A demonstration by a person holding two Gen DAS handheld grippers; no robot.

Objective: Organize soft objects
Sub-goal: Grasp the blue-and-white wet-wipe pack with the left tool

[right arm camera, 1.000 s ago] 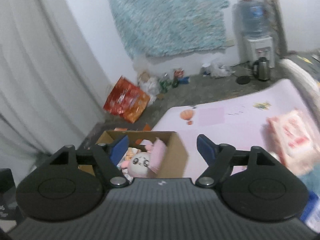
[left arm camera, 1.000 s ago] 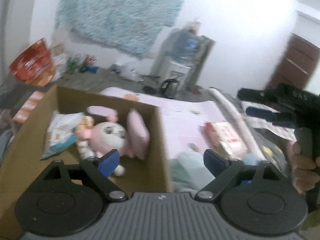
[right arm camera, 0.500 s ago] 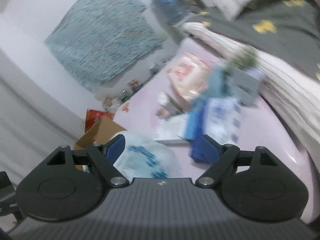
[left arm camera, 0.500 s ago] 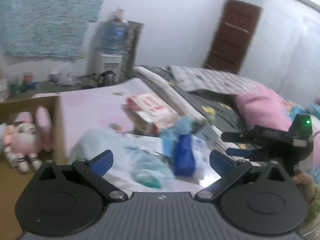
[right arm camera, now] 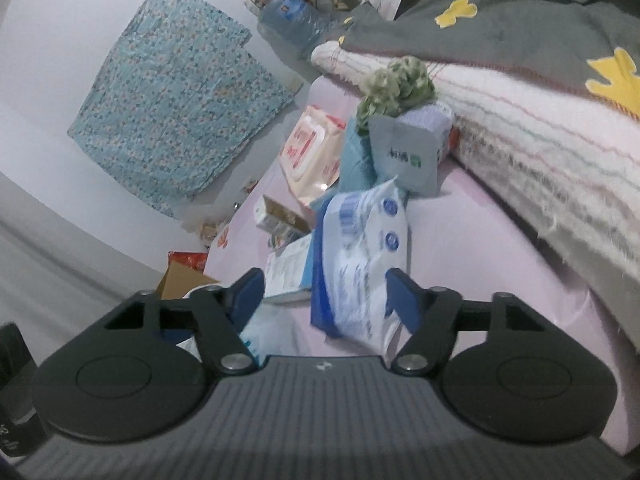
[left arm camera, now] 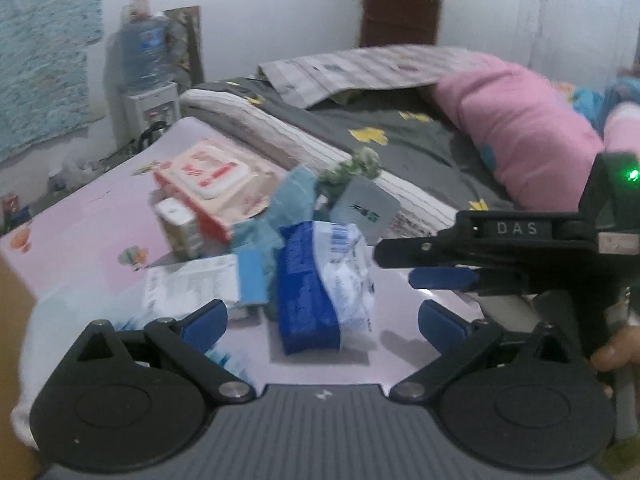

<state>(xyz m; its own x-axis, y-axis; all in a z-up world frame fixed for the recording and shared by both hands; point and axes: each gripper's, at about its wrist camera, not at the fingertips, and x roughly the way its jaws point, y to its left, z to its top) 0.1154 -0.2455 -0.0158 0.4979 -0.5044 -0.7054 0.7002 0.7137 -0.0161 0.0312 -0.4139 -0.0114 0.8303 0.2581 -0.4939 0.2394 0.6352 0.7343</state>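
Left wrist: left gripper (left arm camera: 322, 322) has jaws spread wide and empty; the blue pack (left arm camera: 320, 284) lies on the bed at twelve o'clock, soft, light, crinkly, best pinched across its narrow middle

Right wrist: right gripper (right arm camera: 324, 294) jaws have just been closing around that pack (right arm camera: 360, 256); contact unclear, near end hidden

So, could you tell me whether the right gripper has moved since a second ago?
Yes: the right gripper swung from the cardboard box to the blue-and-white pack, its fingers closing.
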